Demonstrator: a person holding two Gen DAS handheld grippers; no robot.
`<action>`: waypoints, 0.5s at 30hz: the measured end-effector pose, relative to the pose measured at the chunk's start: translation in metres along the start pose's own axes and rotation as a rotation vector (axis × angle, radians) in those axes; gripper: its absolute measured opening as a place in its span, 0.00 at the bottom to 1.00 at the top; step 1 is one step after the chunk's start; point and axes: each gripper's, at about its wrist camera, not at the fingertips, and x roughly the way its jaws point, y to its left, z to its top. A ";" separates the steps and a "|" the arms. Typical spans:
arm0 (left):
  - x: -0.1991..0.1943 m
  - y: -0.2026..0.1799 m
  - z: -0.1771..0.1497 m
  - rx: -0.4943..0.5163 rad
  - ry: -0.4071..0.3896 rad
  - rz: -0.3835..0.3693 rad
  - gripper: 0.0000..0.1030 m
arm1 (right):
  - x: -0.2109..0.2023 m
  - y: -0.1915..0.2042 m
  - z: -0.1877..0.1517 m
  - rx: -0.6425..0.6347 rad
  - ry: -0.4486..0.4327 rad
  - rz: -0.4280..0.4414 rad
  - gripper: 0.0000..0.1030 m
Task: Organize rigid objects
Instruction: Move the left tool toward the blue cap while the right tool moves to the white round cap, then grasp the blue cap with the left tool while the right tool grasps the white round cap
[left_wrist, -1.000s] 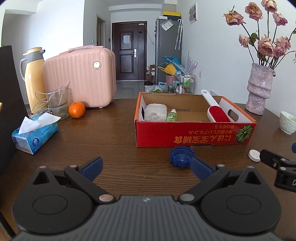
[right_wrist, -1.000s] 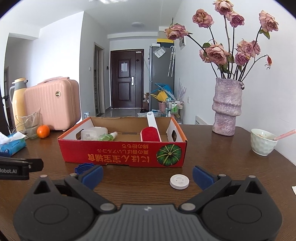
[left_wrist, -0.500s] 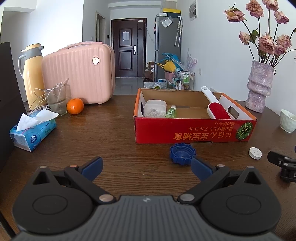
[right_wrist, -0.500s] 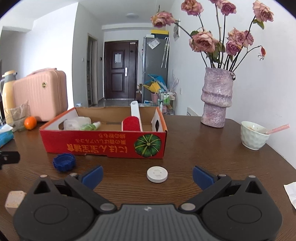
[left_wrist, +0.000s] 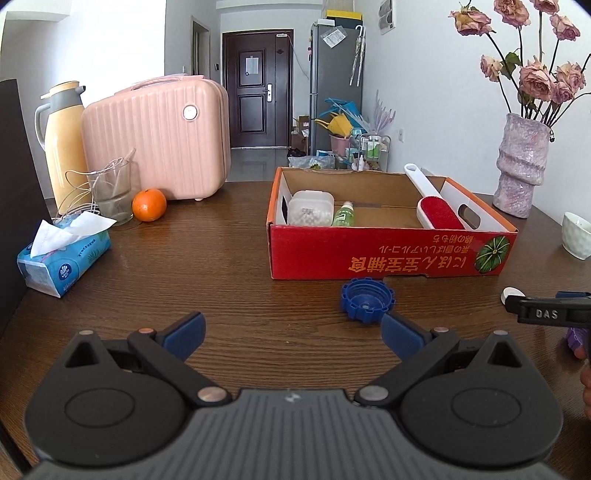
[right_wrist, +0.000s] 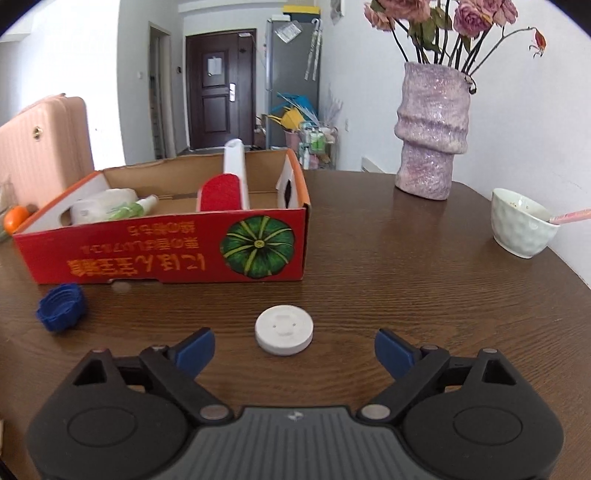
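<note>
The right gripper (right_wrist: 293, 345) is lining up on the white round disc (right_wrist: 284, 329), lower centre of the right wrist view. Its jaws have just been closing a little but are standing wide, nothing pressed; the disc is lying just ahead of the blue fingertips (right_wrist: 195, 346), flat on the wooden table (right_wrist: 424, 280), not yet between them.

The left gripper (left_wrist: 291, 330) is sitting low centre in the left wrist view, jaws spread wide and holding nothing. The blue cap (left_wrist: 367, 300) is lying open side up just beyond its right-of-frame pad, close to the front wall of the red cardboard box (left_wrist: 388, 258).

Progress, judging by what is lying where: the box is already holding a white container (left_wrist: 309, 208), a small green bottle (left_wrist: 343, 214) and a red lint brush (left_wrist: 439, 212) with its white handle leaning on the back rim. The disc and the blue cap are both sitting outside, on the table in front of the box, so at least two pieces look left to go in. Roughly past halfway, I'd guess.

Other stuff seems not part of it: orange (left_wrist: 149, 205), tissue pack (left_wrist: 62, 258), pink case (left_wrist: 155, 136), vase (right_wrist: 432, 129), bowl (right_wrist: 522, 227).
</note>
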 end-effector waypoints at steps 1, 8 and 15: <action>0.000 0.000 0.000 -0.001 0.000 0.000 1.00 | 0.005 0.000 0.002 0.005 0.011 -0.003 0.87; 0.004 0.000 0.000 -0.002 0.013 -0.001 1.00 | 0.019 0.001 0.006 0.029 0.048 0.013 0.40; 0.007 -0.004 0.000 0.009 0.024 0.005 1.00 | 0.015 0.003 0.002 0.017 0.032 0.015 0.37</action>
